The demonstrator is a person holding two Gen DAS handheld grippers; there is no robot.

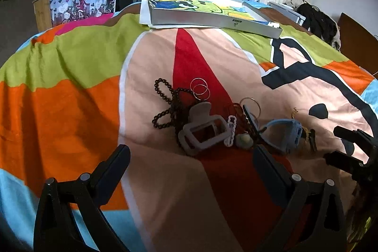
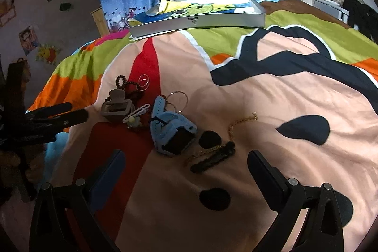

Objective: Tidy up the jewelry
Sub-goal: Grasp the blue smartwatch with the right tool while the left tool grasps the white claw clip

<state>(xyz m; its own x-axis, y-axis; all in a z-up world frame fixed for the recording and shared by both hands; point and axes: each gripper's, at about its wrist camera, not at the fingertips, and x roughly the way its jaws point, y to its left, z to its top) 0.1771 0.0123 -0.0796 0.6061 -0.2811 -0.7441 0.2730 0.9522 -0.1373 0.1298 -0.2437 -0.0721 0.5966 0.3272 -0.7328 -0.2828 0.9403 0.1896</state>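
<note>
On the bed's bright quilt [image 2: 271, 91], both the left gripper [image 1: 191, 157] and right gripper [image 2: 186, 162] hover spread and empty over the jewelry pile [image 1: 203, 115], where the stiff grey hair claw [image 1: 203, 131] looks easiest to pinch by its frame, unlike the limp gold chain [image 2: 238, 122].

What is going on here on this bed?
A person holds two open grippers over a pile of jewelry and hair accessories on a colourful bedspread. The left gripper faces the grey hair claw; the right gripper faces the black hair clip. Nothing is gripped. A shallow grey box lies beyond.
</note>
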